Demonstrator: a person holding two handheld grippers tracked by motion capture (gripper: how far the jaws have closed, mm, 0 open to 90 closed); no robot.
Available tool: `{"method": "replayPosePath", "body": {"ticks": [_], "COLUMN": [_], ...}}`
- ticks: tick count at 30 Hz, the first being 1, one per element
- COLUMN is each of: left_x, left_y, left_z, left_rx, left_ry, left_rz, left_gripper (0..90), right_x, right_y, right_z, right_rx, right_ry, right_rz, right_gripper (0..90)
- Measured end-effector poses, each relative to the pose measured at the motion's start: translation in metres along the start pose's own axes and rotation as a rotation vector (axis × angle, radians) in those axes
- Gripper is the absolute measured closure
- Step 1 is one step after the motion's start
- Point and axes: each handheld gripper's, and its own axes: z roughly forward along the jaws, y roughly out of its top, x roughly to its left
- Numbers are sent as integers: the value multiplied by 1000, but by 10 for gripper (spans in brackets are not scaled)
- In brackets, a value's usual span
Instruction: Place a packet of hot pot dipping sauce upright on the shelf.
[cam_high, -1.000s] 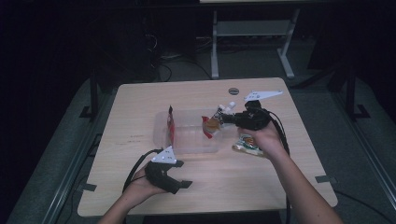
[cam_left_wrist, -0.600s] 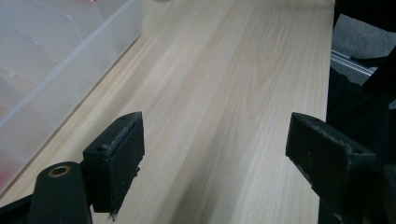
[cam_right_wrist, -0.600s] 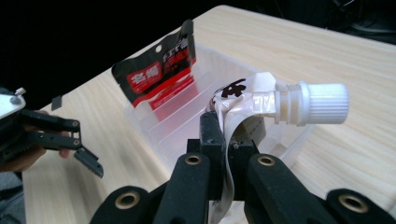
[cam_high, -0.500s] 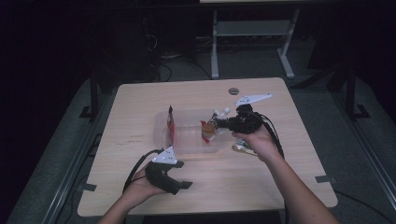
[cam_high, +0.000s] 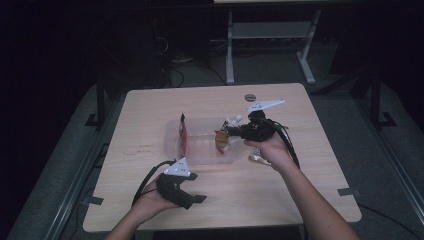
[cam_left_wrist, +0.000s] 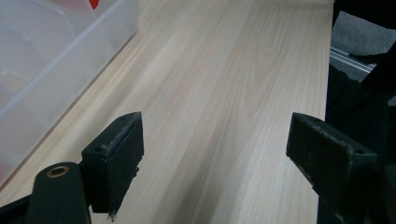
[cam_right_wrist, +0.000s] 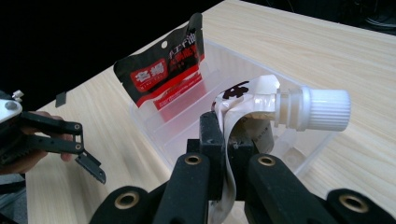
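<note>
A clear plastic bin (cam_high: 200, 150) sits mid-table, and a red and black packet (cam_high: 183, 131) stands at its left end. My right gripper (cam_high: 231, 132) is shut on a soft pouch (cam_high: 221, 141) with a white screw cap (cam_high: 233, 120), held over the bin's right end. In the right gripper view the jaws (cam_right_wrist: 227, 144) pinch the pouch (cam_right_wrist: 233, 105) below its cap (cam_right_wrist: 324, 109), with the packet (cam_right_wrist: 163, 77) and the bin (cam_right_wrist: 149, 128) beyond. My left gripper (cam_high: 196, 187) rests near the table's front edge. Its jaws (cam_left_wrist: 219, 140) stand wide apart over bare wood, beside the bin wall (cam_left_wrist: 56, 60).
A small shiny packet (cam_high: 257, 159) lies on the table under my right hand. A small dark round disc (cam_high: 250, 97) sits near the far edge. The wooden table (cam_high: 150, 115) has a dark floor and a metal frame (cam_high: 270, 35) behind it.
My right gripper has shifted slightly left with the pouch, further over the bin. The left gripper has stayed where it was.
</note>
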Motion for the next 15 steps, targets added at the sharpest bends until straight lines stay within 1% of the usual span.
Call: {"method": "replayPosePath", "body": {"ticks": [1, 4, 9, 15], "left_x": [0, 0, 0, 0], "left_y": [0, 0, 0, 0], "left_z": [0, 0, 0, 0], "left_rx": [0, 2, 3, 7], "left_ry": [0, -1, -1, -4], "left_rz": [0, 0, 0, 4], "left_gripper": [187, 187, 187, 187], "right_x": [0, -1, -1, -3], "right_y": [0, 2, 4, 7], "right_z": [1, 8, 17, 26], "right_rx": [-2, -7, -9, 2], "right_ry": [5, 13, 26, 23], "right_rz": [9, 3, 11, 15], "right_gripper": [882, 882, 882, 880]}}
